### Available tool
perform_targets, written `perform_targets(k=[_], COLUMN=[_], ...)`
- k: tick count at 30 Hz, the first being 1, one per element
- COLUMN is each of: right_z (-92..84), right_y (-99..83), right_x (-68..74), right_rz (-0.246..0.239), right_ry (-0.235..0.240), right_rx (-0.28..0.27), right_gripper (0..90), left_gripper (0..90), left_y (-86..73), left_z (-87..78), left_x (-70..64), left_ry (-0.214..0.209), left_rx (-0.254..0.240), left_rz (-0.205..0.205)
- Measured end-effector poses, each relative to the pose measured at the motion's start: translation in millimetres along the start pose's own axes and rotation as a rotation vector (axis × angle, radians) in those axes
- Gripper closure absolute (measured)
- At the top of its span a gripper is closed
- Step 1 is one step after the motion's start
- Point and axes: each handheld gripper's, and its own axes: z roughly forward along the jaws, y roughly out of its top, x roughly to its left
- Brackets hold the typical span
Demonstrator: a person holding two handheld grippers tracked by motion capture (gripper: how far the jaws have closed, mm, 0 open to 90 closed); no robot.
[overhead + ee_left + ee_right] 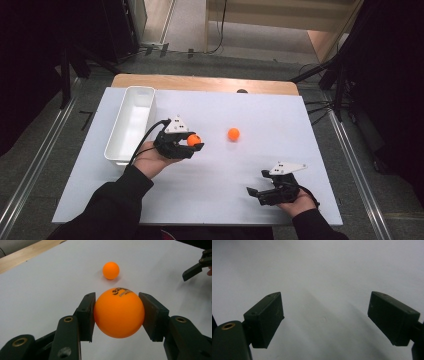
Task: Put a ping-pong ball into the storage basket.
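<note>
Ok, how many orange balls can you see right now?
2. One ball is clamped in the left claw, beside the white bin. The other ball lies loose mid-table. More could be hidden behind the bin's walls.

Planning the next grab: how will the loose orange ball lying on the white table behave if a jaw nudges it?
The small orange ball is round and lies free on the flat white table, so it would probably roll away. It looks like the printed table-tennis ball clamped in the left gripper: likely light, smooth, somewhat slippery.
</note>
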Motion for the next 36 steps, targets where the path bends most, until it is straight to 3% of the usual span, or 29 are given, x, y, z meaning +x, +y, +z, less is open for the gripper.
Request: perform_targets(k=[36], right_z=[0.2], right_y=[0.0], right_x=[0.2], right_rz=[-0.005], right_ry=[0.002], right_rx=[0.0], right_gripper=[11.8], left_gripper=[50.1], left_y=[0.8], left_z=[-24.9], left_x=[28.7], left_ry=[0.064], left_rx=[0.01], left_rz=[-0.097])
